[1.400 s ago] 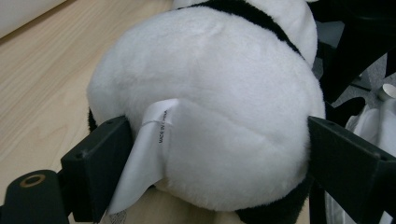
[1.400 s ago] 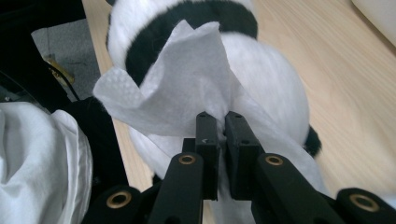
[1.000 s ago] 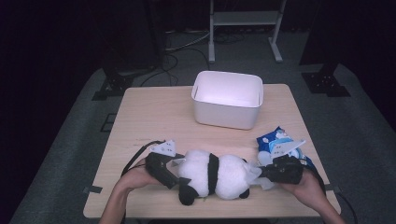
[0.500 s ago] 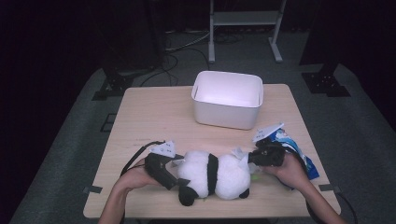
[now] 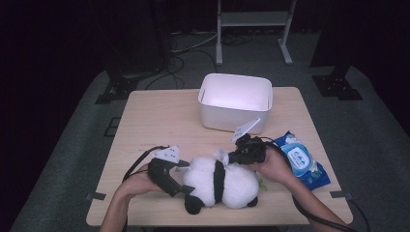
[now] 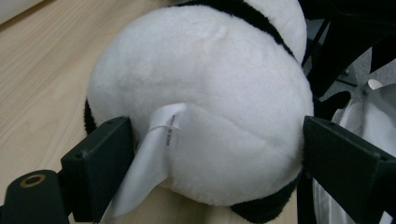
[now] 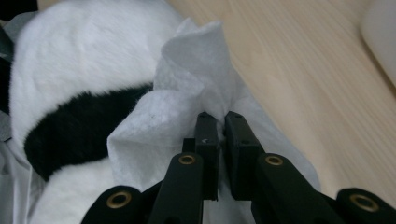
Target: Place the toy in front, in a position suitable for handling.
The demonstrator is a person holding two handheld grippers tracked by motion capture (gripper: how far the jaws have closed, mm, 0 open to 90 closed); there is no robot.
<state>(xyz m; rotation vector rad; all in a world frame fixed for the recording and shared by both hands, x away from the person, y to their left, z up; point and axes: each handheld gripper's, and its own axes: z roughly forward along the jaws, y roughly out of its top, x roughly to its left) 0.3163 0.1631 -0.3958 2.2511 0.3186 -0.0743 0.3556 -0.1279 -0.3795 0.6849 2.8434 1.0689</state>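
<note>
1. Table (image 5: 154,121): the far-left half is bare wood, so there is plenty of room there. All the work is crowded along the near edge.
2. White bin (image 5: 235,102): stands at far centre, near the right gripper (image 5: 231,157). A swing of that hand toward the far side could knock it.
3. Plush panda (image 5: 220,182): lies on its side close to the near table edge. A hard wipe could shove it off the edge or roll it.
4. Wipes pack (image 5: 300,162): lies near the right edge of the table, just beside the right hand, and an elbow could drag it off.
5. Left gripper (image 6: 215,154): jaws spread wide around the panda's rump, pads against the fur. The hold looks soft, so the toy may slip out under a push.
6. Right gripper: jaws pressed together, pinching a white wipe (image 7: 187,93) that rests on the panda's back. The pinch takes only a small fold, so the wipe may pull free or bunch up.
</note>
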